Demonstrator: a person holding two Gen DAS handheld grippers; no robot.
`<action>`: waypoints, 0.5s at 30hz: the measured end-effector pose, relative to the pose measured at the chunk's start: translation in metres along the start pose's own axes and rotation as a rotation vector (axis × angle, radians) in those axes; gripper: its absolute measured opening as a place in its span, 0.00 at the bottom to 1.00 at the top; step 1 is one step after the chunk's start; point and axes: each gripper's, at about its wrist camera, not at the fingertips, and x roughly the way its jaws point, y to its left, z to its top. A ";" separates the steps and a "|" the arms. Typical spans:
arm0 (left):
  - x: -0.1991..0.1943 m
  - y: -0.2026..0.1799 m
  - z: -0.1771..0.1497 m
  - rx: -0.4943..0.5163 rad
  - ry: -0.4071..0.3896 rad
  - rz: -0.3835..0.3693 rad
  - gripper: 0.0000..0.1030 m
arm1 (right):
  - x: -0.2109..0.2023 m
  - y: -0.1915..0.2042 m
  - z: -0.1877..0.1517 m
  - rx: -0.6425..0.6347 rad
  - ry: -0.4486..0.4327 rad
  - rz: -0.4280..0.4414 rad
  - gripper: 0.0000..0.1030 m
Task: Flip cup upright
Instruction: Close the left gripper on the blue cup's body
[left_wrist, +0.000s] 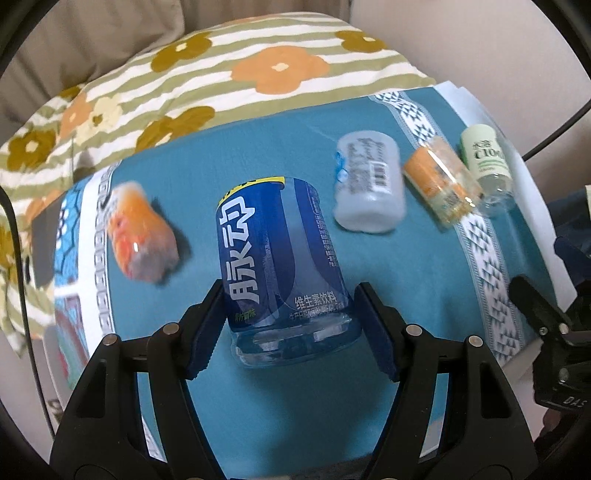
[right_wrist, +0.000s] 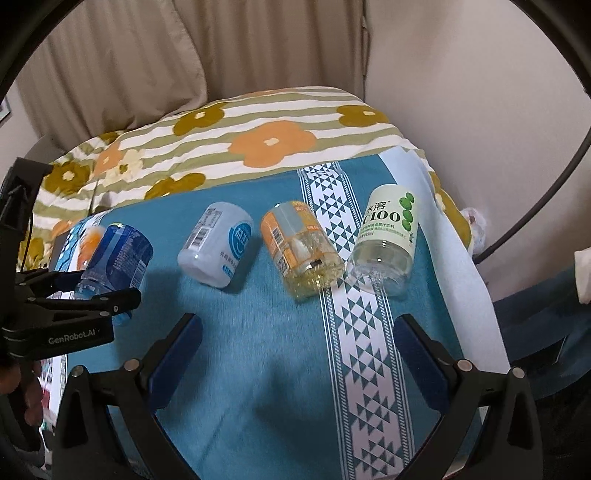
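Note:
A blue-labelled cup (left_wrist: 284, 266) cut from a drink bottle sits between the fingers of my left gripper (left_wrist: 291, 325), lifted off the teal cloth and tilted; both pads press its lower sides. The same cup shows in the right wrist view (right_wrist: 118, 258), held by the left gripper (right_wrist: 85, 299). My right gripper (right_wrist: 299, 347) is open and empty above the cloth. A white cup (right_wrist: 218, 243), an orange cup (right_wrist: 299, 251) and a green-and-white cup (right_wrist: 388, 236) lie on their sides.
An orange-patterned cup (left_wrist: 140, 229) lies at the cloth's left end. The teal cloth (right_wrist: 258, 332) with a white patterned band covers the table. A flowered striped quilt (right_wrist: 258, 129) lies behind, with curtains and a wall beyond.

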 end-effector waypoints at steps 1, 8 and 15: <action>-0.001 -0.003 -0.004 -0.008 -0.003 0.001 0.72 | -0.001 -0.002 -0.003 -0.010 0.001 0.007 1.00; 0.001 -0.020 -0.042 -0.073 0.000 -0.001 0.72 | -0.006 -0.012 -0.026 -0.065 0.027 0.043 1.00; 0.018 -0.026 -0.060 -0.095 0.013 0.003 0.72 | -0.002 -0.022 -0.044 -0.095 0.053 0.048 1.00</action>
